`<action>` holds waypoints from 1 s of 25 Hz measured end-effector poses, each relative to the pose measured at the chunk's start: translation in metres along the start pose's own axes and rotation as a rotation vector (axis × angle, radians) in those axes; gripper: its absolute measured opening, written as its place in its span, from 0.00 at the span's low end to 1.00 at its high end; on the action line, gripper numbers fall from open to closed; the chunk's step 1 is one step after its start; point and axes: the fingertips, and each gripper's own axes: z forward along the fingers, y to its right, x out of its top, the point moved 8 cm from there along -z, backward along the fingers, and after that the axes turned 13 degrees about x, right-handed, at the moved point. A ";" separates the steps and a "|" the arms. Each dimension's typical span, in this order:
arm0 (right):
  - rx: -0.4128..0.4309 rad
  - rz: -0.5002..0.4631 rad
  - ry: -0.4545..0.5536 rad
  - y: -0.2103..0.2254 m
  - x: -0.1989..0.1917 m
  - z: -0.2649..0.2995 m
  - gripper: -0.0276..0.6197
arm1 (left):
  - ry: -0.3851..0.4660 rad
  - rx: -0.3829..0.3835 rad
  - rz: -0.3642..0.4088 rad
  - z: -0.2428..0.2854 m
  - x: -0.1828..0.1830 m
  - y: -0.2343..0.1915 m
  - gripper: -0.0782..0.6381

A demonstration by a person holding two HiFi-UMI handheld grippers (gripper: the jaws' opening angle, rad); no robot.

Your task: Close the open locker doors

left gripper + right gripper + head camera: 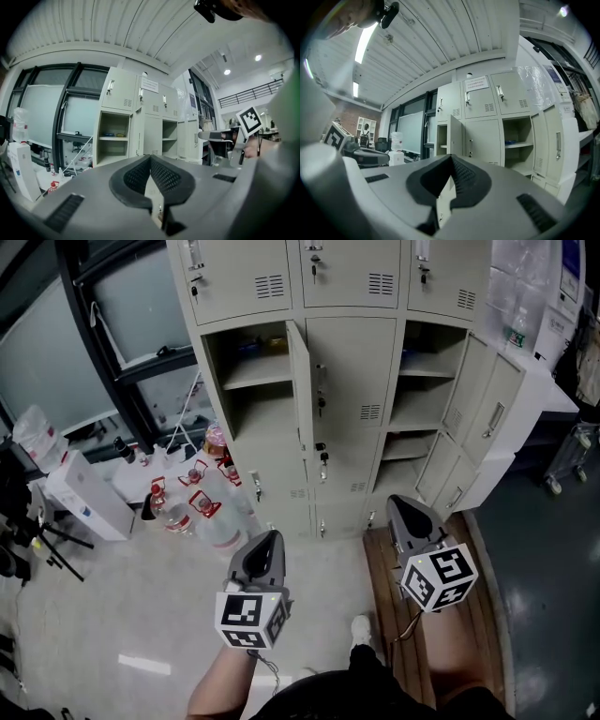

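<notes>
A beige locker block (347, 381) stands ahead of me. Its middle-left compartment (251, 371) is open, and its door (299, 381) juts straight out toward me. On the right, the compartments (424, 381) are open too, with their doors (492, 413) swung off to the right. The top-row doors are closed. My left gripper (267, 542) is shut and empty, held low in front of the left column. My right gripper (398, 505) is also shut and empty, below the right column. The left gripper view shows the shut jaws of the left gripper (150, 157) aimed at the lockers (140, 126). In the right gripper view, the right gripper (451, 157) points at the jutting door (456, 136).
Several big water bottles (202, 507) lie on the floor left of the lockers, beside a white box (89, 498). A brown wooden strip (441, 652) runs under my right gripper. A wheeled cart (572, 460) stands at far right. A dark window frame (112, 362) lines the left.
</notes>
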 end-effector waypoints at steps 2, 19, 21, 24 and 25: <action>0.009 0.006 0.003 0.015 -0.001 0.007 0.03 | -0.003 0.012 0.003 0.015 0.003 0.006 0.12; 0.125 0.056 -0.021 0.139 -0.019 0.097 0.03 | -0.025 0.126 0.011 0.149 0.008 0.032 0.12; 0.142 0.062 -0.029 0.151 -0.023 0.106 0.03 | -0.032 0.149 0.004 0.161 0.006 0.032 0.12; 0.166 0.072 -0.036 0.168 -0.028 0.119 0.03 | -0.038 0.175 -0.002 0.178 0.004 0.035 0.12; 0.174 0.075 -0.037 0.173 -0.030 0.123 0.03 | -0.039 0.183 -0.004 0.183 0.004 0.036 0.12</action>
